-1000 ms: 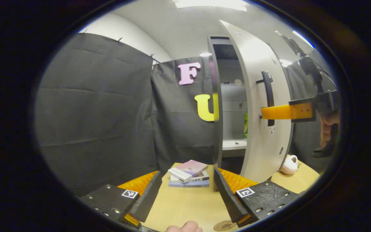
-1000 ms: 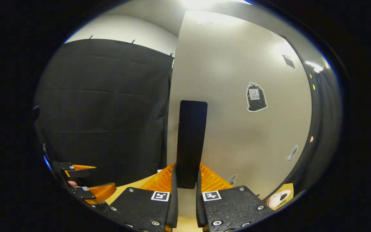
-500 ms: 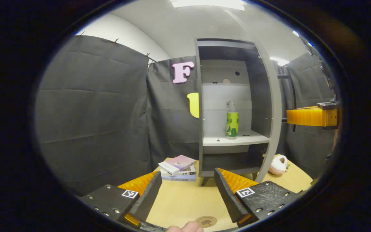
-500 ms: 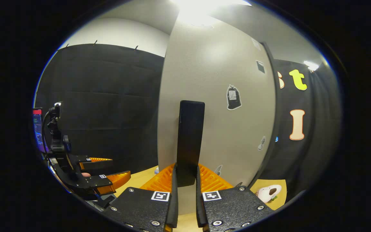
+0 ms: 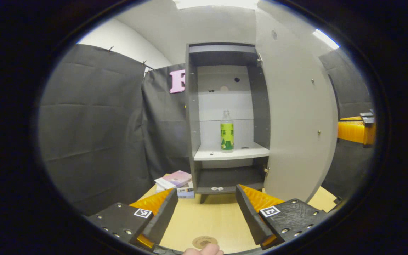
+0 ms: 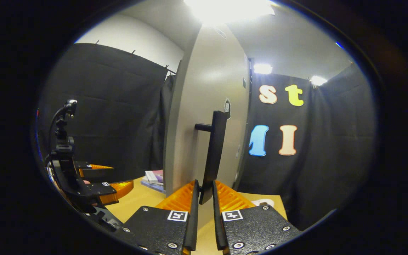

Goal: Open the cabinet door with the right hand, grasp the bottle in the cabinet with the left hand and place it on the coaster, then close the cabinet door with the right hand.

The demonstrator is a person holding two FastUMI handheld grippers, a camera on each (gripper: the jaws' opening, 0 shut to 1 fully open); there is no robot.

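Grey and swung wide, the cabinet door (image 5: pixel 296 117) stood at about 2 o'clock in the left gripper view, leaving the cabinet (image 5: pixel 225 117) open. On its pale middle shelf (image 5: pixel 232 153), near 12 o'clock, the bottle (image 5: pixel 227 131) stood upright, green-labelled and clear of the walls. At 6 o'clock the round coaster (image 5: pixel 204 242) lay on the wooden table (image 5: pixel 207 219), between the fingers of the left gripper (image 5: pixel 207 202), whose jaws were spread wide and held nothing. Books (image 5: pixel 175 182) were stacked at 7 o'clock of the cabinet's foot. In the right gripper view the right gripper (image 6: pixel 204 193) had its jaws narrowed onto the lower end of the black door handle (image 6: pixel 214 152), both pads pressing it.
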